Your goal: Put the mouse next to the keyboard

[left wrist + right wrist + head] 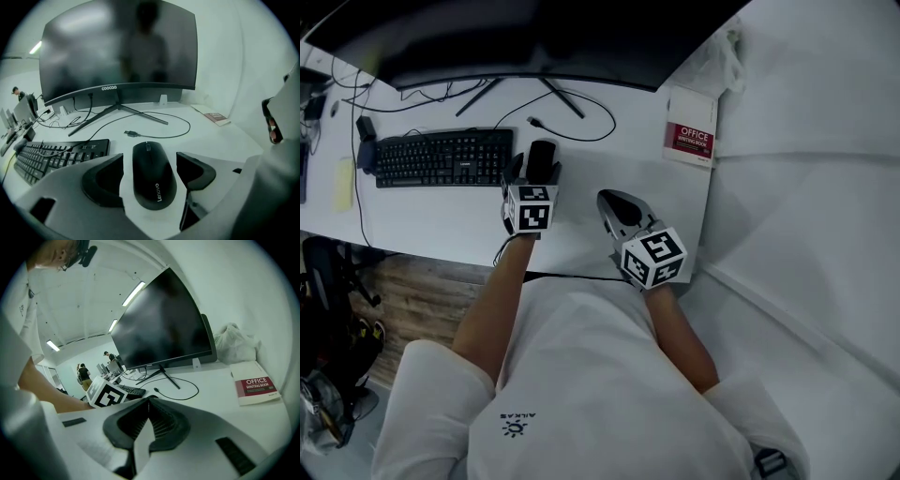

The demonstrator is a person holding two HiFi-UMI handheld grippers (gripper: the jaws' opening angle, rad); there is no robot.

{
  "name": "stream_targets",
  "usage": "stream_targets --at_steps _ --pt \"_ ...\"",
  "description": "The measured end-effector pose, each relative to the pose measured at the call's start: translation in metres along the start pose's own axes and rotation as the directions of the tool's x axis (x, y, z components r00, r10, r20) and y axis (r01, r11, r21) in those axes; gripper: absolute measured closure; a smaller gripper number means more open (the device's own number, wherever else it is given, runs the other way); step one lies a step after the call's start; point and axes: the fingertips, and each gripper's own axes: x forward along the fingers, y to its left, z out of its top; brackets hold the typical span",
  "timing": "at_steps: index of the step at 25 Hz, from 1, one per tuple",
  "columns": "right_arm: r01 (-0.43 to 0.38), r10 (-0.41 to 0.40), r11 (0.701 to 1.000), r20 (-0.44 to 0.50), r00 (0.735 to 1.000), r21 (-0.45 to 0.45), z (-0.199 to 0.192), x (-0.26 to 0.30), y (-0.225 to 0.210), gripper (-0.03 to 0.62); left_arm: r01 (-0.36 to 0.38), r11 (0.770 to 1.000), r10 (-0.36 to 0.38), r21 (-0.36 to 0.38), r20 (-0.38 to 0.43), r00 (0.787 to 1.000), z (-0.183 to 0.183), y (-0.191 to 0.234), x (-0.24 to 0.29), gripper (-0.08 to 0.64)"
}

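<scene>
The mouse (153, 174) is showing "Lenovo" in pale letters along its back. The monitor (117, 47) is carrying "coocaa" on the middle of its lower edge. The book (255, 385) is displaying "OFFICE WRITING BOOK" in white on a red panel. A small print on the shirt (581, 375) is staying unreadable.

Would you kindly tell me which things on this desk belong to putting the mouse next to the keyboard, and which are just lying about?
For the job: Lenovo mouse, black keyboard, left tongs open around the mouse.

Lying about: curved monitor, loose USB cable, Office writing book, white plastic bag, idle right tongs, shut.
</scene>
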Motion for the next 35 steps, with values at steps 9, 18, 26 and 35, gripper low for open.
stream_targets --at_steps 9,18,26,35 --pt "0.075 -0.073 0.997 0.080 0.994 -0.014 0.001 -0.021 0.036 0.574 0.108 0.994 -0.109 0.018 0.128 0.986 0.009 0.003 -0.072 0.317" --pt "0.194 -0.191 0.981 0.204 0.960 0.005 -0.012 -0.067 0.090 0.574 0.200 0.978 -0.207 0.051 0.254 0.945 -0.011 0.021 -0.176 0.531" --pt "0.284 -0.278 0.959 0.301 0.912 0.026 -0.022 -0.125 0.133 0.574 0.245 0.964 -0.265 0.100 0.310 0.913 -0.041 0.033 -0.253 0.548" --pt "0.235 -0.218 0.972 0.309 0.926 -0.018 -0.030 -0.140 0.170 0.574 0.239 0.966 -0.260 0.101 0.371 0.891 -0.055 0.034 -0.311 0.549"
